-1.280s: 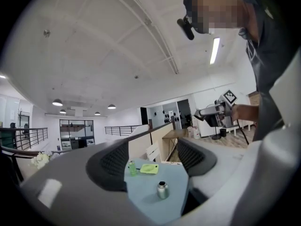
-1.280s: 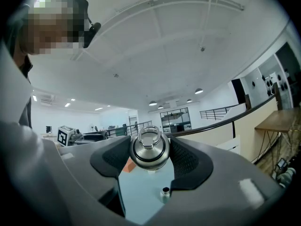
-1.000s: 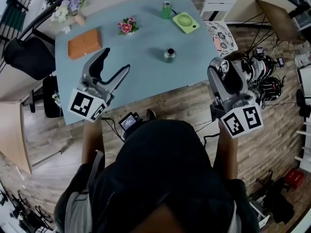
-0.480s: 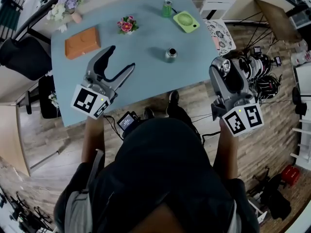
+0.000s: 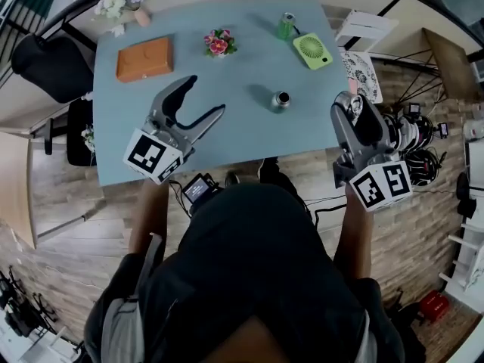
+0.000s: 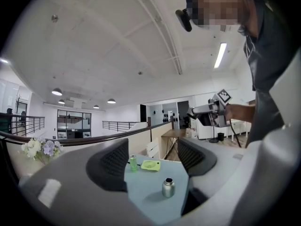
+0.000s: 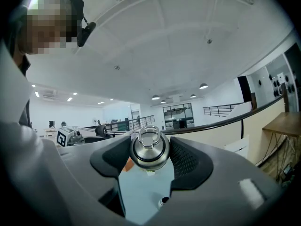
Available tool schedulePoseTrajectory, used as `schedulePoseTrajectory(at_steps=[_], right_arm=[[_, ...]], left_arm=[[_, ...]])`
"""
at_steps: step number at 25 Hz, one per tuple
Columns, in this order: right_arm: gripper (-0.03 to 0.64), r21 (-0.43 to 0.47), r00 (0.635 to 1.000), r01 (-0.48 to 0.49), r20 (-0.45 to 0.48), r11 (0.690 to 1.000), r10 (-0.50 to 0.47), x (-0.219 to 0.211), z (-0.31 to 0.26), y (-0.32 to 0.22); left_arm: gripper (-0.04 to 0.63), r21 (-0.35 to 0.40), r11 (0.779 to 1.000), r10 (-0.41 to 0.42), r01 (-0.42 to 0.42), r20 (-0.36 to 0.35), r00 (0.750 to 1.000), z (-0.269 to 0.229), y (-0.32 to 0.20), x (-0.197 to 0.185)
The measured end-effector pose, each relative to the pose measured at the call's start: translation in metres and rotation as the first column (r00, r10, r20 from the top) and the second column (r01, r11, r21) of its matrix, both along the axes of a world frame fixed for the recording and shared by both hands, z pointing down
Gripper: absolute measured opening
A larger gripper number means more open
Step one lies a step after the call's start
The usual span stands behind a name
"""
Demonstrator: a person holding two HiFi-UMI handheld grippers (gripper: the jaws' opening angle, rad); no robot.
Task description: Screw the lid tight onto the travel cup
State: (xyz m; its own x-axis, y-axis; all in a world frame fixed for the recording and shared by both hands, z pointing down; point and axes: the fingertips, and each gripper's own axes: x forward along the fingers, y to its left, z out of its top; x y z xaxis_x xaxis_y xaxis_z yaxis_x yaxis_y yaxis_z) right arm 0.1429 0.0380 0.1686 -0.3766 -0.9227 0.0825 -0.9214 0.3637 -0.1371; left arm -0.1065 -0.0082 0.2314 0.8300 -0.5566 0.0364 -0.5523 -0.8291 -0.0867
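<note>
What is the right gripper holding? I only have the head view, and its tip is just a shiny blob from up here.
Observer: In the right gripper view, the right gripper is shut on the steel lid, whose ring handle points back at the camera.
Operator: And the left one, is anything in it?
Observer: No. In the left gripper view, the left gripper has its jaws apart with nothing between them. The travel cup stands upright on the table well beyond them.
</note>
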Motion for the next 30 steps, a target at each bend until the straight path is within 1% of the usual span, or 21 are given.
schedulePoseTrajectory(at_steps=[5, 8, 15, 18, 21, 24, 27, 30], right_arm=[[0.265, -0.046, 0.998, 0.065, 0.000, 0.997, -0.065, 0.001, 0.018, -0.036], [0.265, -0.076, 0.995, 0.099, -0.010, 0.992, -0.100, 0.000, 0.030, -0.055], [0.264, -0.134, 0.984, 0.172, -0.021, 0.976, -0.176, -0.002, 0.070, -0.089], [0.264, -0.169, 0.978, 0.197, -0.031, 0.966, -0.205, -0.004, 0.089, -0.099], [0.264, -0.206, 0.972, 0.222, -0.035, 0.953, -0.234, -0.006, 0.109, -0.107], [0.264, -0.249, 0.965, 0.243, -0.039, 0.937, -0.261, -0.008, 0.131, -0.114], [0.264, -0.288, 0.956, 0.264, -0.046, 0.920, -0.288, -0.011, 0.153, -0.118], [0.264, -0.323, 0.945, 0.284, -0.064, 0.903, -0.320, -0.014, 0.176, -0.121]], left_arm=[[0.379, -0.034, 0.999, -0.002, 0.003, 0.014, 1.000, 0.020, -0.016, 0.021], [0.379, -0.057, 0.998, 0.005, -0.005, 0.009, 1.000, 0.031, -0.024, 0.035], [0.379, -0.134, 0.989, 0.057, -0.057, -0.001, 0.998, 0.075, -0.040, 0.073], [0.379, -0.143, 0.986, 0.093, -0.091, 0.005, 0.996, 0.090, -0.044, 0.090], [0.380, -0.157, 0.982, 0.111, -0.107, 0.013, 0.994, 0.111, -0.048, 0.103], [0.380, -0.170, 0.977, 0.132, -0.131, -0.004, 0.991, 0.132, -0.053, 0.117], [0.386, -0.182, 0.970, 0.171, -0.164, 0.026, 0.985, 0.158, -0.053, 0.133], [0.393, -0.212, 0.958, 0.209, -0.194, 0.049, 0.977, 0.184, -0.052, 0.152]])
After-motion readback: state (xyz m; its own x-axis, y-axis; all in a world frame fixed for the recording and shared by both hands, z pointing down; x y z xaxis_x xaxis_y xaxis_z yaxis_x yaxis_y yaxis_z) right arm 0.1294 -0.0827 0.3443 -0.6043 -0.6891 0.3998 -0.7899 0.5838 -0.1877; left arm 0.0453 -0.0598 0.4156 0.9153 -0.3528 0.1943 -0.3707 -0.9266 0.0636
